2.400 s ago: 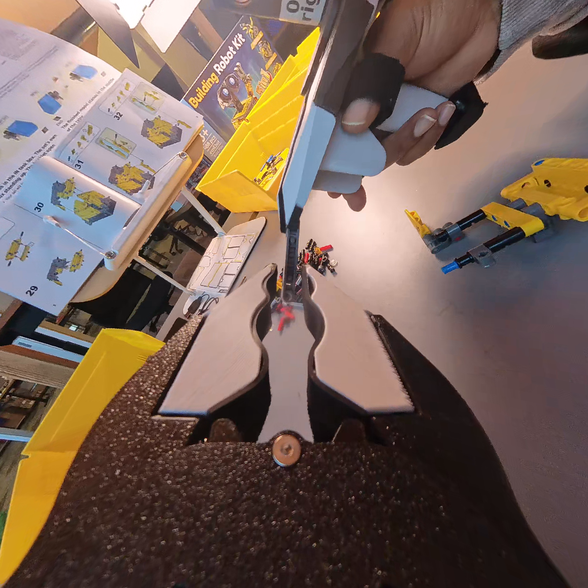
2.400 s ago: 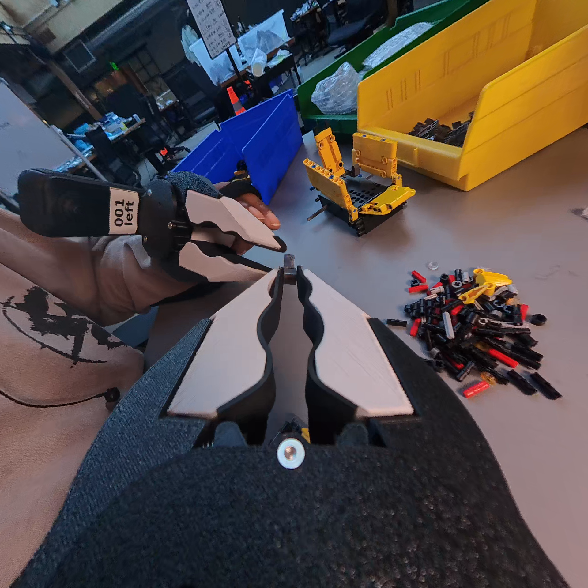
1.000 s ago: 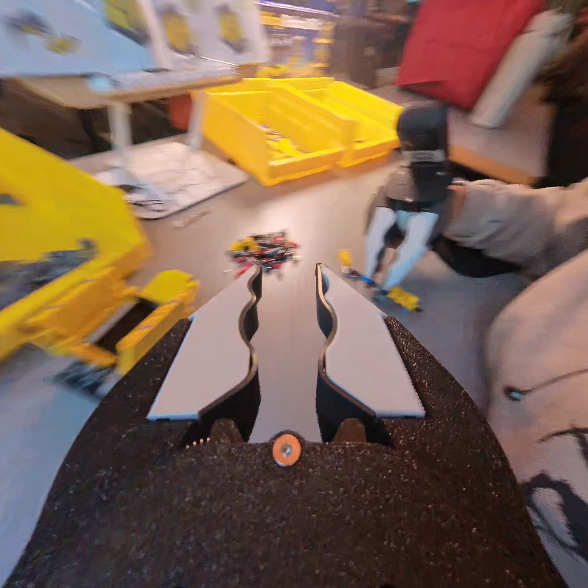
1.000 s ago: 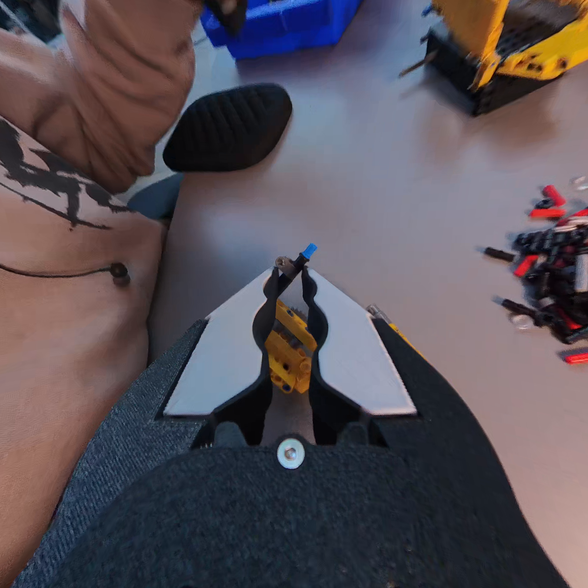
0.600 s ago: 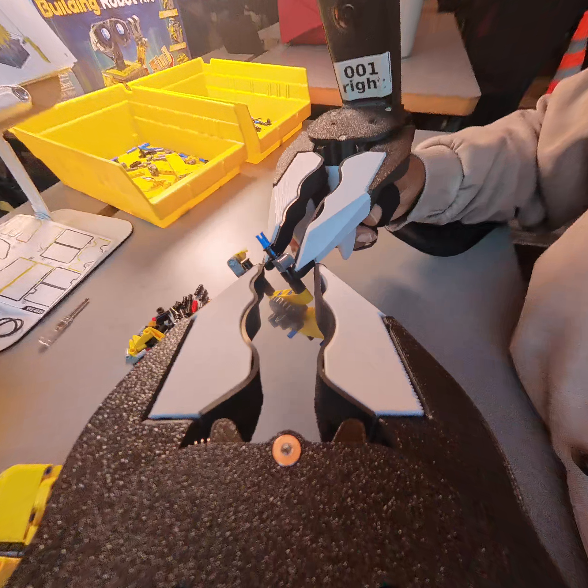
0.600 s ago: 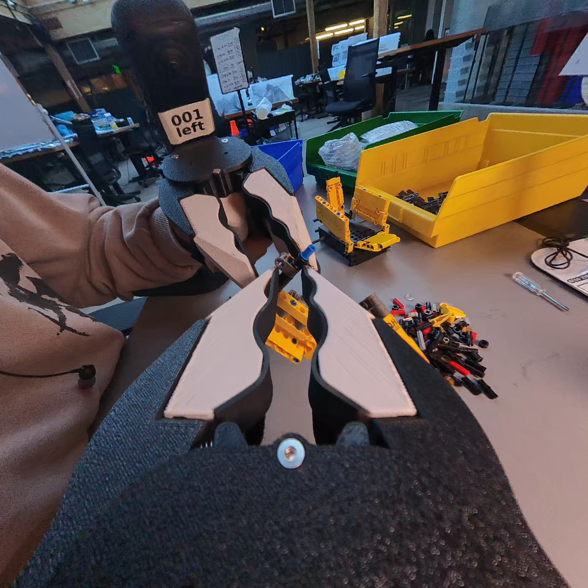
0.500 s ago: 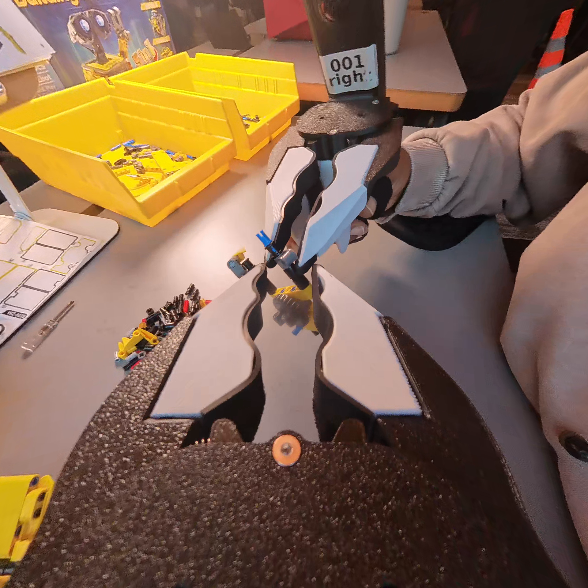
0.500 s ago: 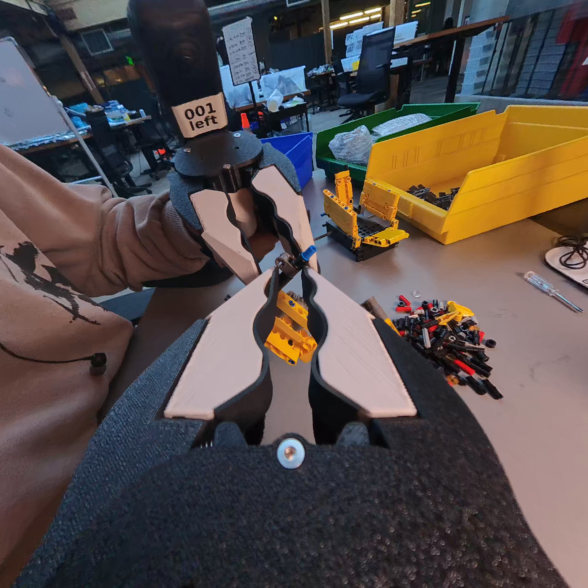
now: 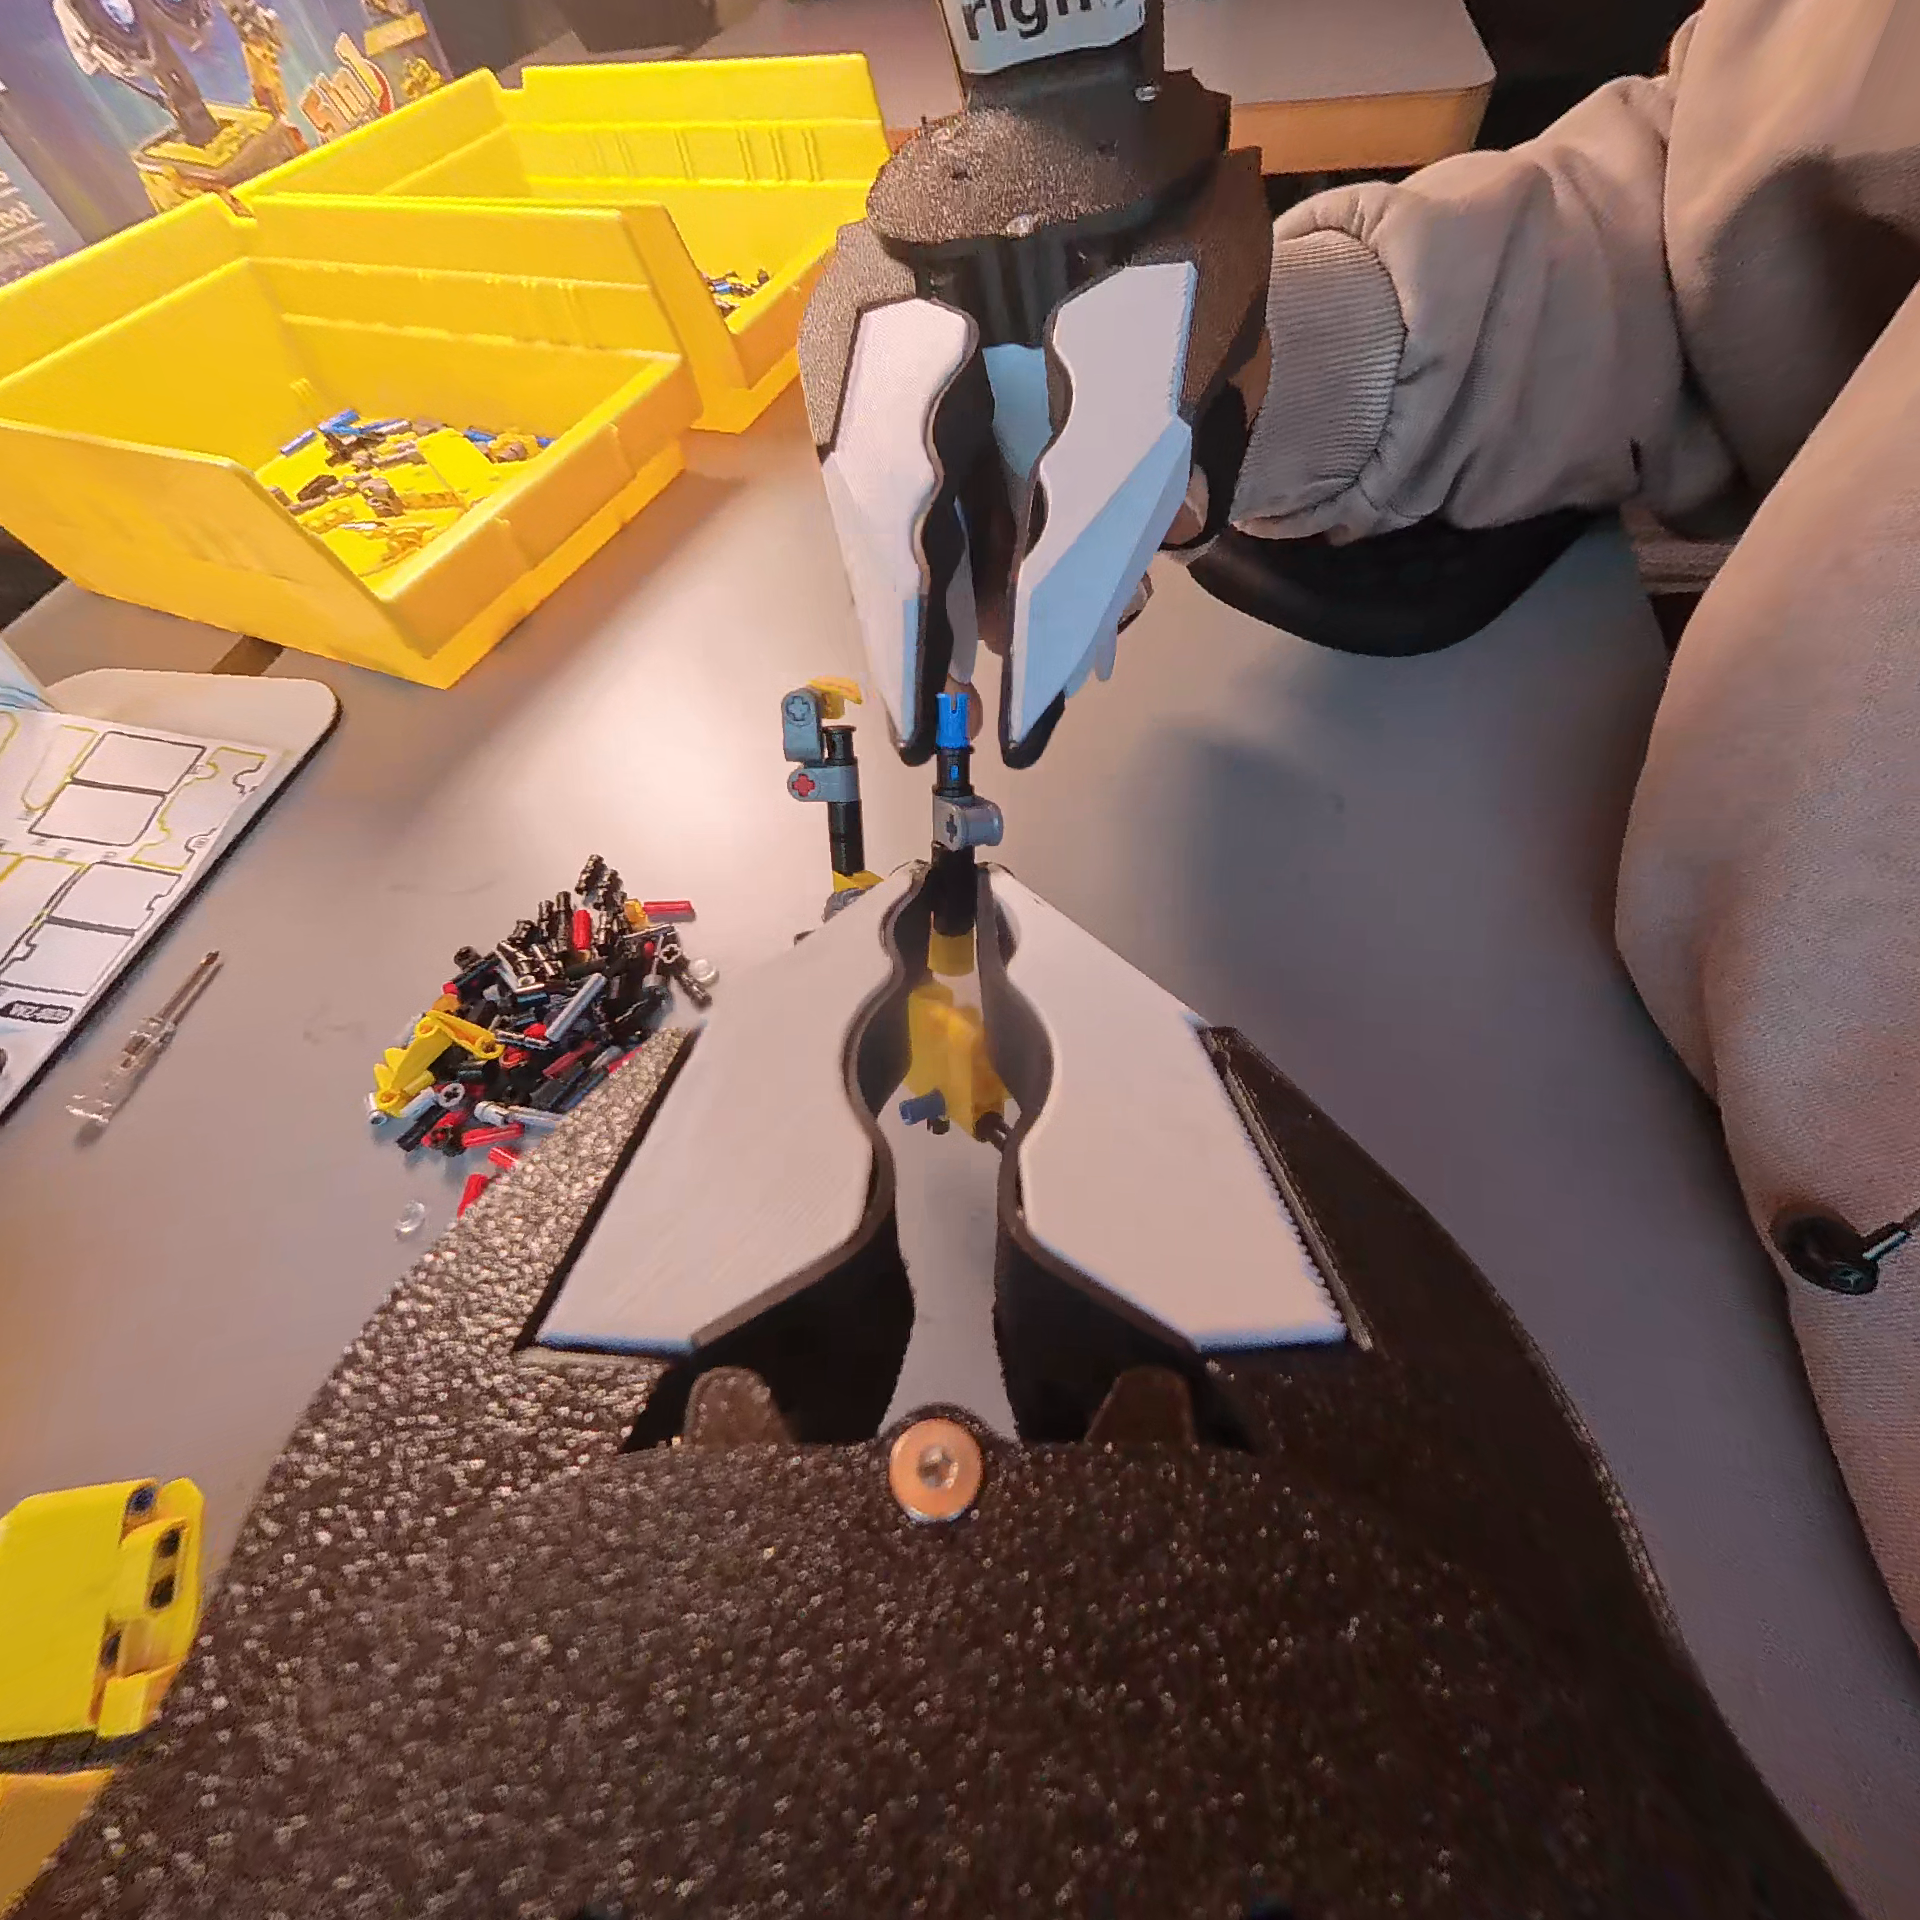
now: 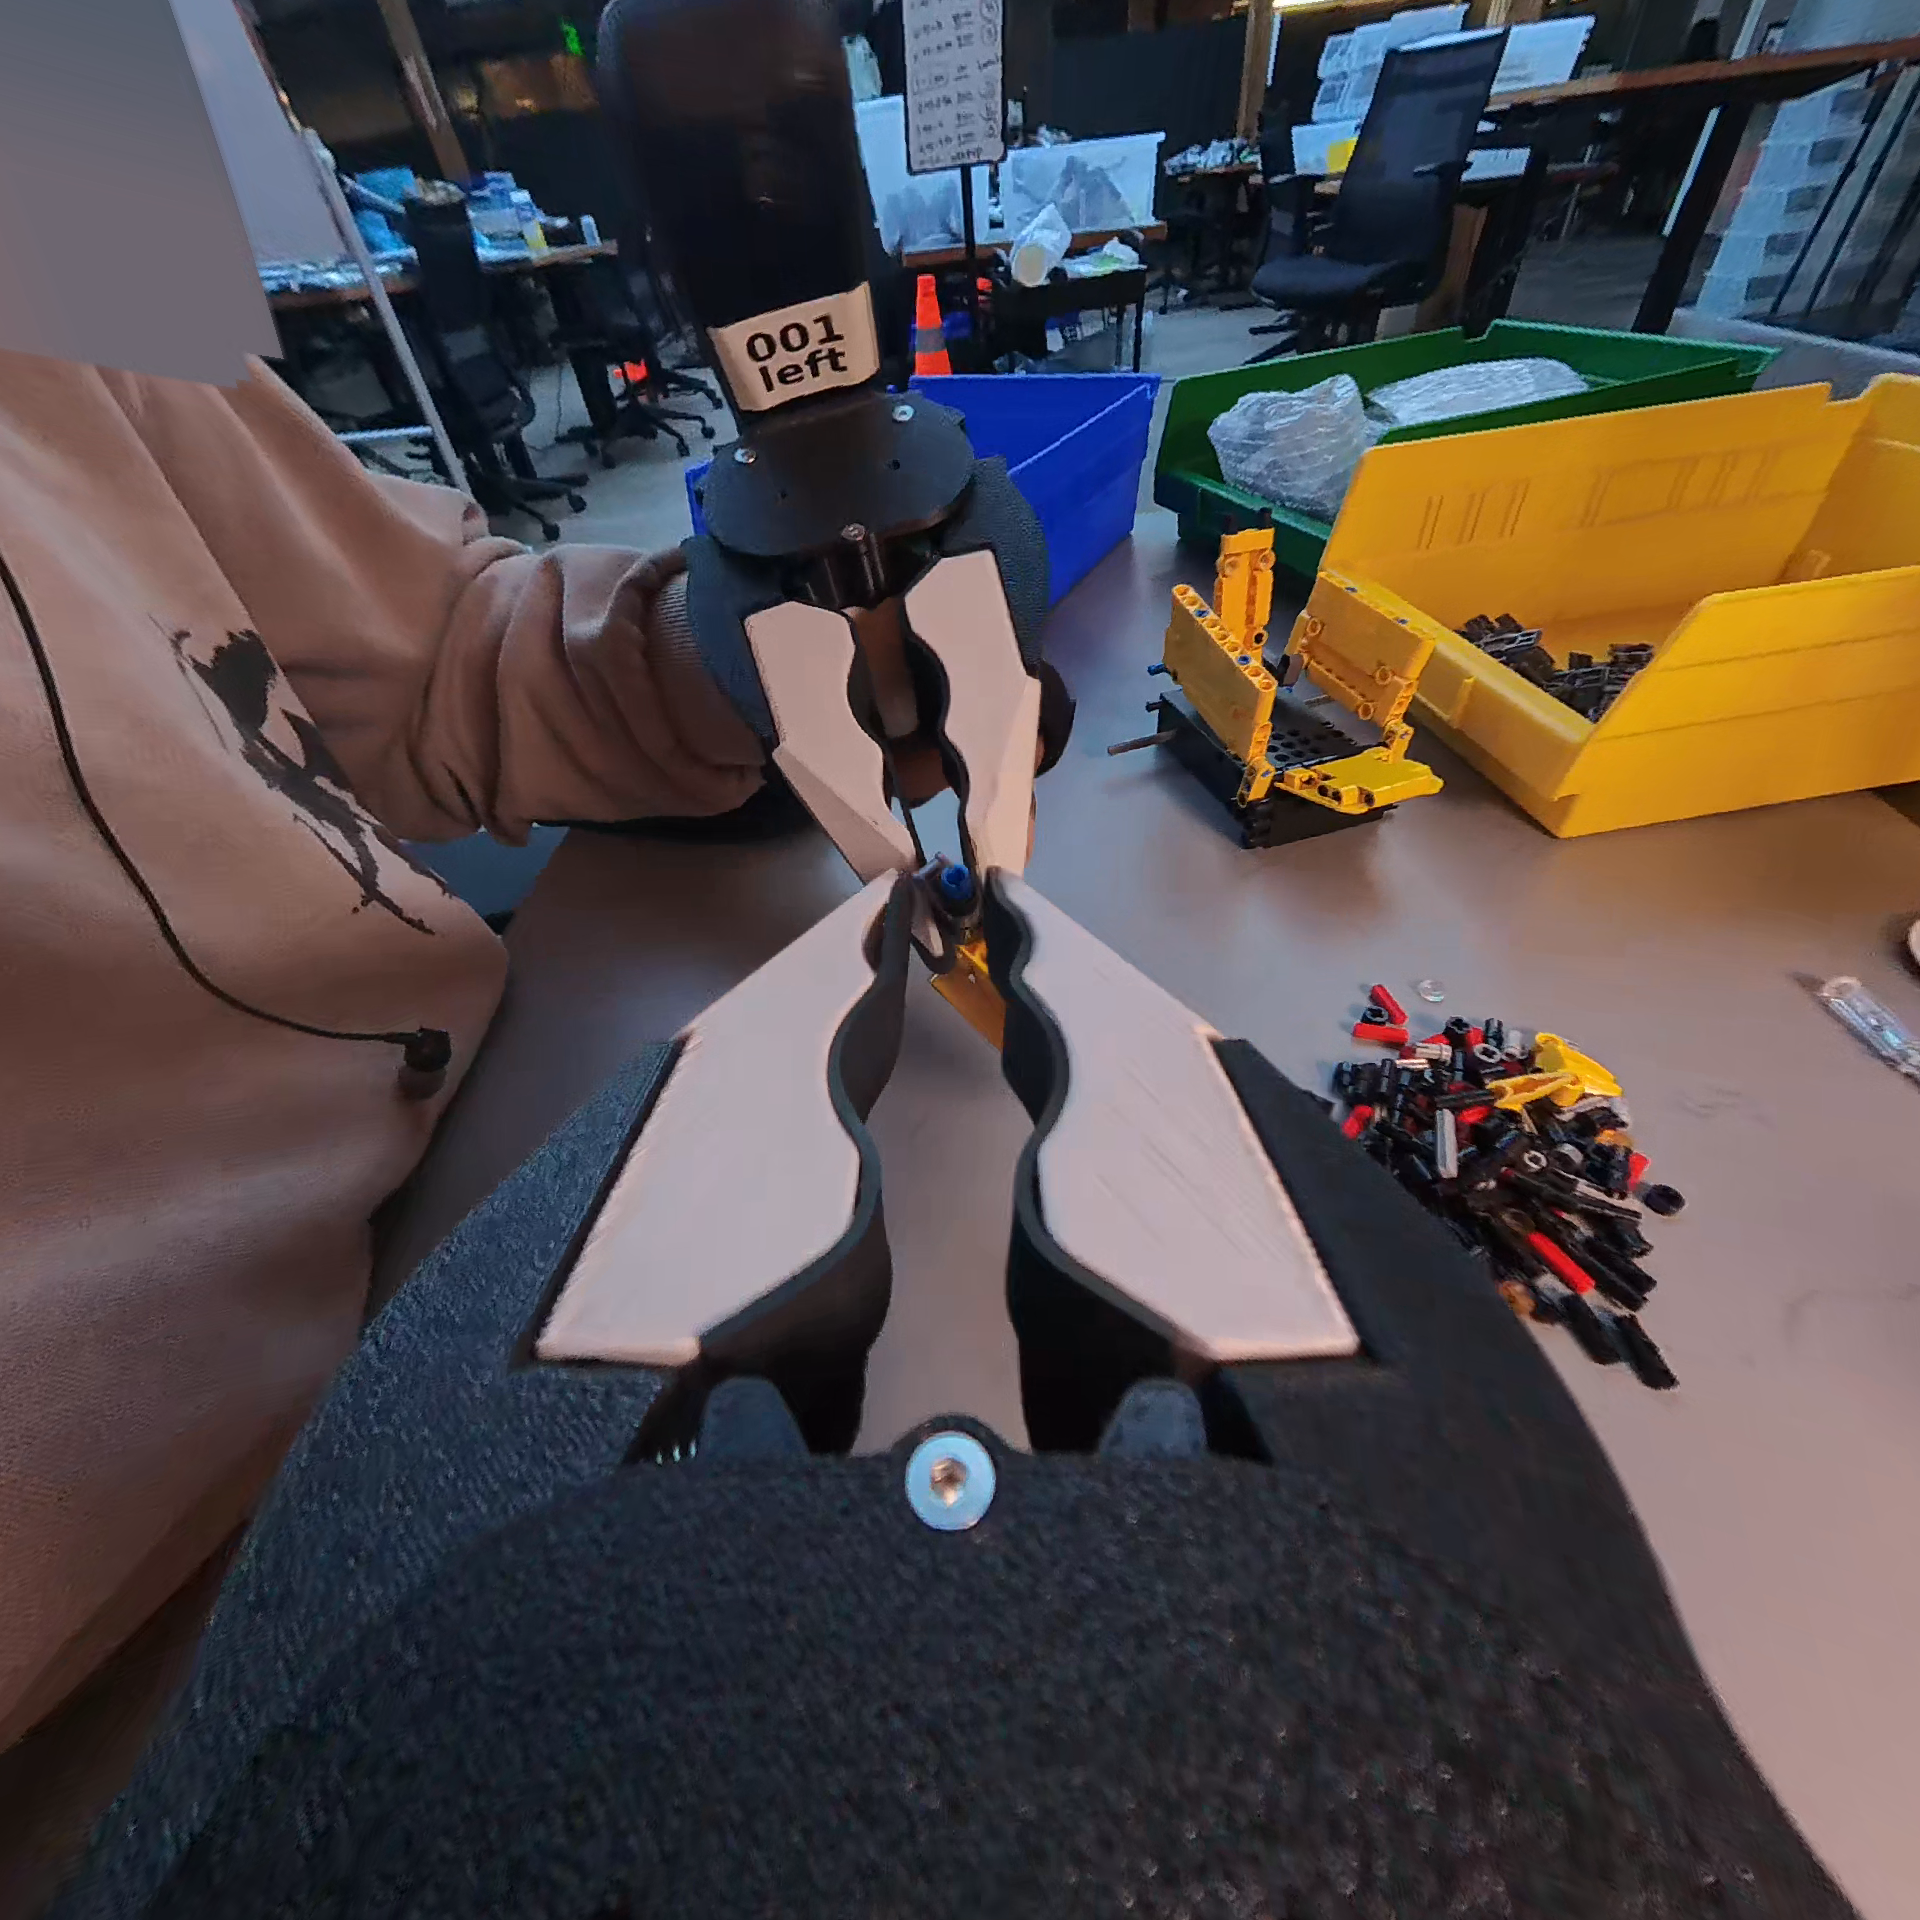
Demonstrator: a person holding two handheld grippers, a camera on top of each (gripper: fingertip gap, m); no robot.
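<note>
Claws meet over the table (image 9: 1351,935): left claw (image 9: 951,883) clamped on a small yellow brick assembly (image 9: 951,1029), light, rigid, loosely pinned; right claw (image 9: 961,743) parted around its blue pin (image 9: 951,722).

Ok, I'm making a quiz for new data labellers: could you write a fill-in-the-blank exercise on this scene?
The left gripper is shut on a small yellow assembly whose top pin is ____.
The loose pile of small parts lies on the ____, outside every bin.
The plastic-wrapped bundle sits in the ____ bin.
Missing words: blue; table; green.
</note>
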